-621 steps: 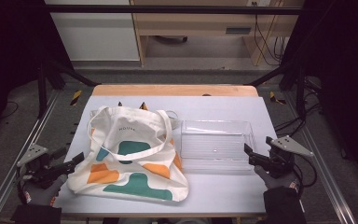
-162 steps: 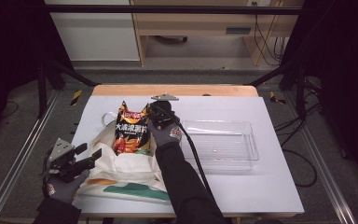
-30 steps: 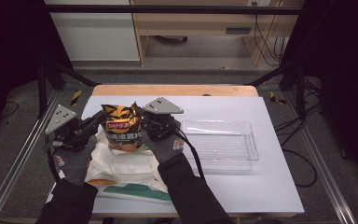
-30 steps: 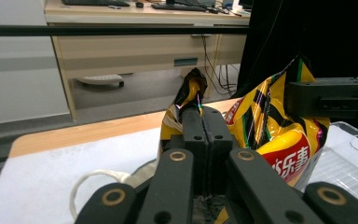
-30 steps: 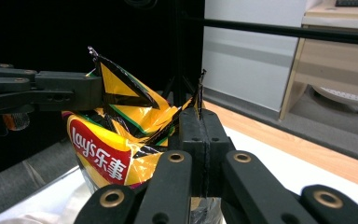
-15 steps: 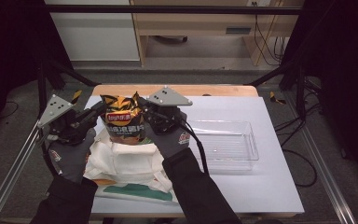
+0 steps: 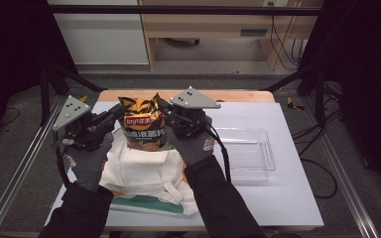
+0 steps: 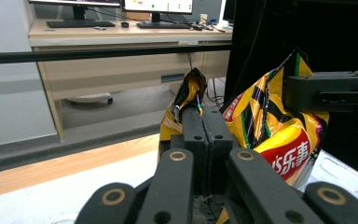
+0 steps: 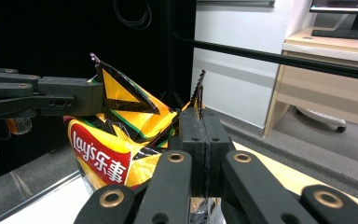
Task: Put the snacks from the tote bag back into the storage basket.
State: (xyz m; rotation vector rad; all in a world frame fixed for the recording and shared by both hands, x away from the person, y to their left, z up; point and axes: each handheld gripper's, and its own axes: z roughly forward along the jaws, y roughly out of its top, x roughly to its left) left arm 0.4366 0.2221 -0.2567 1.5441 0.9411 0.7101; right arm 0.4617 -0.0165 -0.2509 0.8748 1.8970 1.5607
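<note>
Both tongs (image 7: 113, 113) (image 7: 164, 110) clamp chip bag (image 7: 140, 130) top corners.

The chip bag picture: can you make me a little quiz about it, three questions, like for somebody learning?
1. True or false: both grippers pinch the chip bag at its top corners.
2. What lies right under the raised bag? A) a clear tray B) a cloth tote bag C) a keyboard
3. Fill in: the clear plastic tray sits on the table on the side of the person's ____ gripper.

Key:
1. True. The left gripper and the right gripper are each shut on a top corner.
2. B, the tote bag.
3. right
</note>
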